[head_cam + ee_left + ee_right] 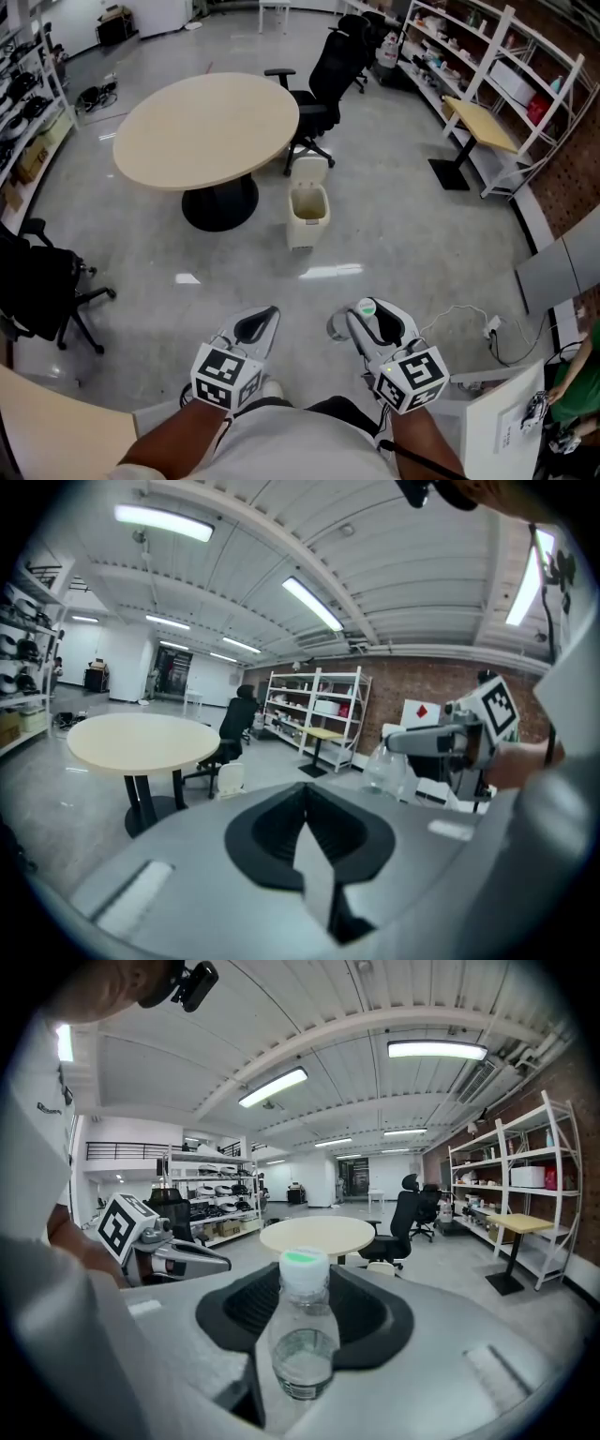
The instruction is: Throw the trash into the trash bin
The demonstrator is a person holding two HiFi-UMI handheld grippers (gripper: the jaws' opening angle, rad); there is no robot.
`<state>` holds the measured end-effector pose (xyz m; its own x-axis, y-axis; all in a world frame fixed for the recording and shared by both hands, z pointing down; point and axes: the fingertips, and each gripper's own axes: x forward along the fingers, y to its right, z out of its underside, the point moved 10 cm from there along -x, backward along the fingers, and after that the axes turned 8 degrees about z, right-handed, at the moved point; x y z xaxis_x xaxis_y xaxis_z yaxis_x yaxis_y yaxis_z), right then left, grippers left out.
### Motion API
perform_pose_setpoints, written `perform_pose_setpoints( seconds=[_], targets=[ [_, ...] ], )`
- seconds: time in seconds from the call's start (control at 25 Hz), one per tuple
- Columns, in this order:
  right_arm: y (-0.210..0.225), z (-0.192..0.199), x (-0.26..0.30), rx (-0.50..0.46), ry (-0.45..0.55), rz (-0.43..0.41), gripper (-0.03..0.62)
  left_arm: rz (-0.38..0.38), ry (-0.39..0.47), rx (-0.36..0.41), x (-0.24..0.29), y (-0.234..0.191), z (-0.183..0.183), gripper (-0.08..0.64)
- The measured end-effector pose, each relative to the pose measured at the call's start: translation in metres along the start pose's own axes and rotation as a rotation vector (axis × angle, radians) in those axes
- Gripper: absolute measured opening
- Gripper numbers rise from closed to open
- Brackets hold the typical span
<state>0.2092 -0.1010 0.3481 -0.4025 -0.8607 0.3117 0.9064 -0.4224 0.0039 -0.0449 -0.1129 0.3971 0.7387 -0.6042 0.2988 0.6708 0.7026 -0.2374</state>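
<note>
A small clear plastic bottle with a green-topped white cap is held upright between the jaws of my right gripper, which is shut on it. In the head view the bottle shows at the tip of the right gripper, low in the frame. My left gripper is beside it, shut, with nothing between its pads. The cream trash bin, its lid tipped up, stands on the floor ahead, to the right of the round table. The bin is far from both grippers.
A black office chair stands behind the bin, another black chair at the left. Shelving and a small desk line the right wall. Cables and a plug lie on the floor to my right.
</note>
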Motion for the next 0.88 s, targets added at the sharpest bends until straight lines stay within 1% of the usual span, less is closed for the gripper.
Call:
perform_pose_setpoints(
  seconds=[0.2,0.32,0.44,0.56,0.72,0.88],
  targets=[
    [0.003,-0.006,0.009,-0.012,-0.014,0.016,0.167,0.026,-0.014,0.000,0.010,-0.011,-0.003,0.009],
    [0.011,-0.009,0.013,-0.001,-0.008,0.029,0.167,0.038,-0.022,0.003,0.019,-0.014,-0.007,0.009],
    [0.021,-0.010,0.020,0.001,-0.006,0.024,0.166,0.042,-0.022,0.014,0.029,-0.014,-0.014,0.009],
    [0.033,-0.008,0.033,0.004,-0.004,0.015,0.166,0.030,-0.019,0.026,0.037,-0.019,-0.016,0.009],
    [0.052,-0.012,0.053,0.003,0.006,-0.005,0.166,0.001,-0.026,0.021,0.052,-0.028,-0.021,0.009],
    [0.075,-0.016,0.072,0.001,0.008,-0.029,0.166,-0.022,-0.012,0.024,0.078,-0.034,-0.034,0.009]
  ],
)
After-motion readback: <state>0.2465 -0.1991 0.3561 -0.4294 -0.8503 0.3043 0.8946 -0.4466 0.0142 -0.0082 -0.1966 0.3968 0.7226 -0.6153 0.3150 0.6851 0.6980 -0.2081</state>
